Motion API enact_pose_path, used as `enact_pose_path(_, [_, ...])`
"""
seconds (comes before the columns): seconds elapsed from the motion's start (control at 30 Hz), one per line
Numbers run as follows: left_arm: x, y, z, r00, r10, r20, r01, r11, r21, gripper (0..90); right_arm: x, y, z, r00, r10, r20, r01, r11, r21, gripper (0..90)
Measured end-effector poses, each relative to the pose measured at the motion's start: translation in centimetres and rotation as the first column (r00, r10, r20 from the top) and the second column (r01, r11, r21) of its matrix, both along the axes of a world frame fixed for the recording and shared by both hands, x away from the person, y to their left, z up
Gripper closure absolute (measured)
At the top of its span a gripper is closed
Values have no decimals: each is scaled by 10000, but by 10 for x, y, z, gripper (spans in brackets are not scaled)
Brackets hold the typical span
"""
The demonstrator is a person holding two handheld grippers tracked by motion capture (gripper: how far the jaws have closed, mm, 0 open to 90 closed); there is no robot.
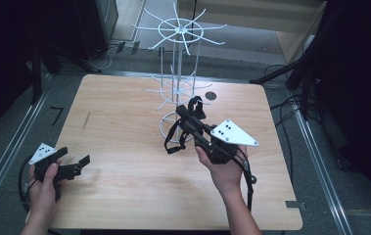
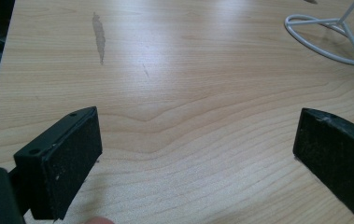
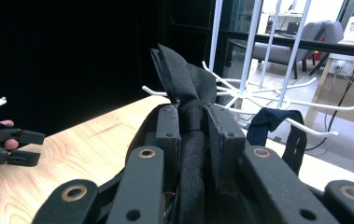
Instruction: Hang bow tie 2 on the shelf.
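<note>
Gripping a black strap point(image 3: 191, 135), my right gripper point(image 1: 189, 119) is clenched on it beside the white wire rack point(image 1: 175, 78), one loop draped over a lower rack arm. My left gripper point(image 1: 75, 166) rests released, jaws wide apart, low over the wooden table point(image 1: 124, 186) near its left edge.

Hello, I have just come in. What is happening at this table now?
A person works at a light wooden table with a gripper in each hand. The right gripper is shut on a black fabric strap and holds it up beside the white wire display rack, close to its lower prongs. Part of the strap is draped over one prong. The left gripper is open and holds nothing, low over the table near its front left.
</note>
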State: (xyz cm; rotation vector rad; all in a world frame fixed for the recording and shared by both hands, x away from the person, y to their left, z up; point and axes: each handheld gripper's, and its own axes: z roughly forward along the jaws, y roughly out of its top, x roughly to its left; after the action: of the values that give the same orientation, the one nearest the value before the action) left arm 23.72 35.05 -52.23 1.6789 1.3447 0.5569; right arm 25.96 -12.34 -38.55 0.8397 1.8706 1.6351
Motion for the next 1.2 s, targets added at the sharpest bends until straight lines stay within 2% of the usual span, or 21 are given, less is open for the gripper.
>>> enact_pose_path(0.5, [0, 0, 0, 10000, -10, -13, 10, 10000, -3, 16, 9, 0, 1, 9998, -152, -120, 153, 9999, 54, 768])
enact_pose_path(1.2, [0, 0, 0, 10000, -4, 6, 4, 10000, -19, 16, 24, -1, -9, 9980, -367, -519, 373, 9992, 111, 768])
